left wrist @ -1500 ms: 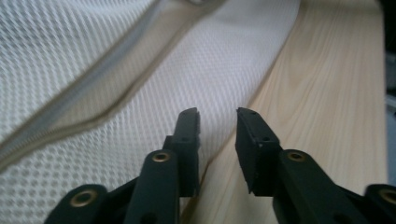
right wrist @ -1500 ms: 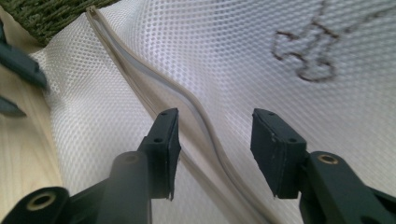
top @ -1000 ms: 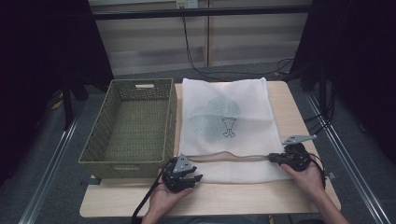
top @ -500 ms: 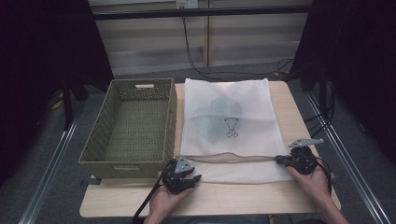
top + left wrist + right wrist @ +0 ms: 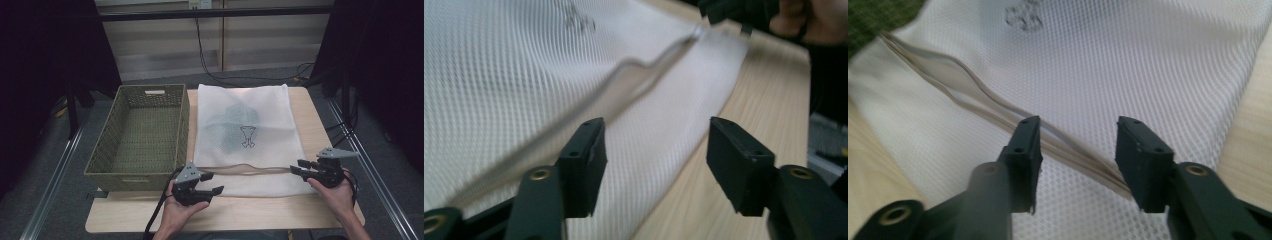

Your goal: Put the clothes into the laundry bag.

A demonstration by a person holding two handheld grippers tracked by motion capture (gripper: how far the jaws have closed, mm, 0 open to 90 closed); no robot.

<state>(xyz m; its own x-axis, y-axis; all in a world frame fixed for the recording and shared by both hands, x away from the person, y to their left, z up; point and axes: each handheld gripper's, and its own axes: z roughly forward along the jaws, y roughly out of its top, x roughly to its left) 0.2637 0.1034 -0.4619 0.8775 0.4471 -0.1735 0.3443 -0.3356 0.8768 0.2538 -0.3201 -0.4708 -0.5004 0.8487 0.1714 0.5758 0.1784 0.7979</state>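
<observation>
The bag [image 5: 245,135] was a white mesh bag, and it lay flat on the table [image 5: 320,125], from the far edge almost to the near edge, on the right half. A green basket [image 5: 137,135] sat just beside it, along the left edge. Something dark and soft showed through the mesh near the middle of the bag.

The bag looked very light and floppy. It would bend, sag and fold as soon as it was lifted, so it needed two holds, one at each end. The mesh looked thin and could snag or slip. A thicker seam [image 5: 250,169] ran across the bag near the near edge, and it rose a little off the cloth. That seam looked like the best place to pinch, close to the two near corners.

The left gripper [image 5: 212,184] was by the near left corner of the bag. Its jaws had just been opening, and they stood apart over the mesh with nothing pinched. The right gripper [image 5: 295,167] was at the right end of the seam. Its jaws had just been opening too, and the seam [image 5: 1073,145] ran between them, but the pads did not press on it
</observation>
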